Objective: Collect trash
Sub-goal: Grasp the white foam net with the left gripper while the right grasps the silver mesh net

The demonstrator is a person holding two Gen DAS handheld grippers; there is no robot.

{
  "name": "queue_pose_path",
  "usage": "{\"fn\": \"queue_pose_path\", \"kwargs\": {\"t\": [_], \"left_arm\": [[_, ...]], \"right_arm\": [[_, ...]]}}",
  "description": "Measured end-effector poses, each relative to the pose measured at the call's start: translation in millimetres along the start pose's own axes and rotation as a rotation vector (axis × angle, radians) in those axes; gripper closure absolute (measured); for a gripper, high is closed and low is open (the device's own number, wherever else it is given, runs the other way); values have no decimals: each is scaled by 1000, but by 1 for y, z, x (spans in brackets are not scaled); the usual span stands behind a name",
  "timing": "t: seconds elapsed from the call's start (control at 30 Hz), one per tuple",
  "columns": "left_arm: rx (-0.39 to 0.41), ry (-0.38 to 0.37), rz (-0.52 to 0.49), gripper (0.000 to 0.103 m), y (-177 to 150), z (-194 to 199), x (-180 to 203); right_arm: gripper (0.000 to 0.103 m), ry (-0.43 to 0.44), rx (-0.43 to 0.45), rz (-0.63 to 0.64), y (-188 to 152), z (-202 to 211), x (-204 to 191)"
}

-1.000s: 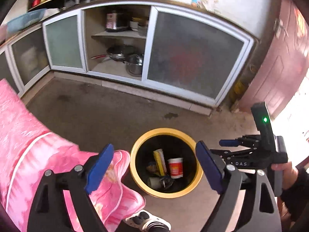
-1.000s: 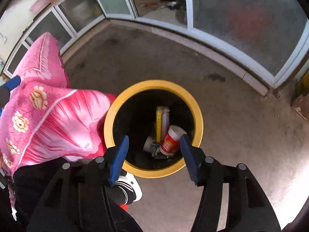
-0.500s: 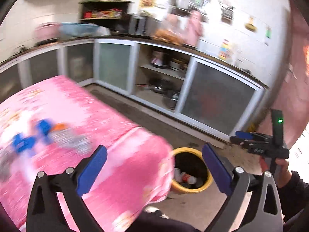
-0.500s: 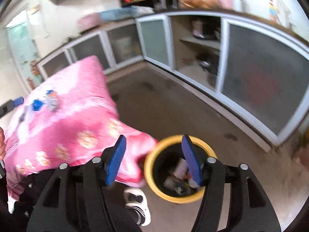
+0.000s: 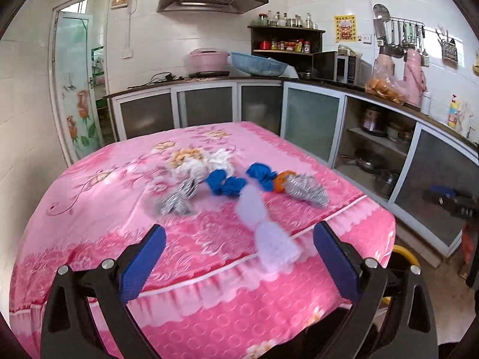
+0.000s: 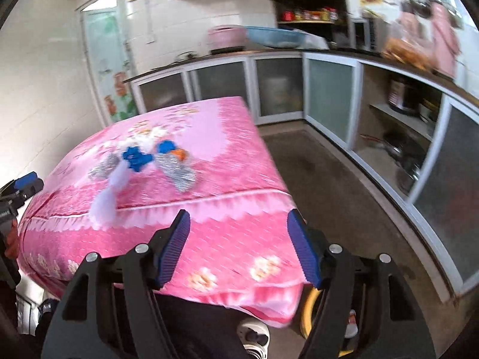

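Observation:
Trash lies on the pink flowered tablecloth (image 5: 89,224): a white wad (image 5: 203,161), two blue crumpled pieces (image 5: 226,184), a silver foil wrapper (image 5: 176,199), a second foil wrapper with an orange end (image 5: 302,187), and a pale plastic strip (image 5: 263,224). My left gripper (image 5: 239,261) stands wide open above the near table edge, with nothing between its fingers. My right gripper (image 6: 239,248) hangs over the table's corner with its jaws opening and nothing between them. The yellow bin's rim (image 6: 308,314) peeks out below the cloth. The same trash pile (image 6: 140,161) shows in the right wrist view.
Kitchen cabinets (image 5: 314,119) with frosted doors run along the back and right; an open bay holds pots (image 5: 386,179). A glass door (image 5: 74,89) is at the left. Bare floor (image 6: 329,179) lies between table and cabinets. A person's shoe (image 6: 254,332) is under the table edge.
Both grippers rose and swung away from the yellow bin toward the table; the trash pile on the cloth is now ahead. The right gripper's jaws widened. The bin slid almost out of view.

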State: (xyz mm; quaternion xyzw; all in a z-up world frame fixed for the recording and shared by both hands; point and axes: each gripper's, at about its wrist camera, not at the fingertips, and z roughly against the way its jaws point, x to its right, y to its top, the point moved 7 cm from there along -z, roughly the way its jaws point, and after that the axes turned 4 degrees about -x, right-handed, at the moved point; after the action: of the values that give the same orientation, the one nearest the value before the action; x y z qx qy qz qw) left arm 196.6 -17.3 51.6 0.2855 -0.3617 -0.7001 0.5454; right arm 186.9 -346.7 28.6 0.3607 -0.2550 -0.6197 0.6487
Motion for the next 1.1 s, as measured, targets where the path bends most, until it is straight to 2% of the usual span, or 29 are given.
{"fn": "queue_pose_path", "kwargs": {"t": [0.2,0.5,0.7,1.1], "left_arm": [[-51,-26,32,8,-18,-9,-2],[-94,-78,40,8,-25,-42,20],[-111,-44,-14,8,-22,-65,34],[-204,-16,6,8,-12,-113,36]], "right_arm": [[39,28,-31,94,24,-37,-37],[39,46,-86,157,46,-82,-59],[39,63,-133,194,53,-116,-66],[39,135,-233,211,57,-180,-80]]}}
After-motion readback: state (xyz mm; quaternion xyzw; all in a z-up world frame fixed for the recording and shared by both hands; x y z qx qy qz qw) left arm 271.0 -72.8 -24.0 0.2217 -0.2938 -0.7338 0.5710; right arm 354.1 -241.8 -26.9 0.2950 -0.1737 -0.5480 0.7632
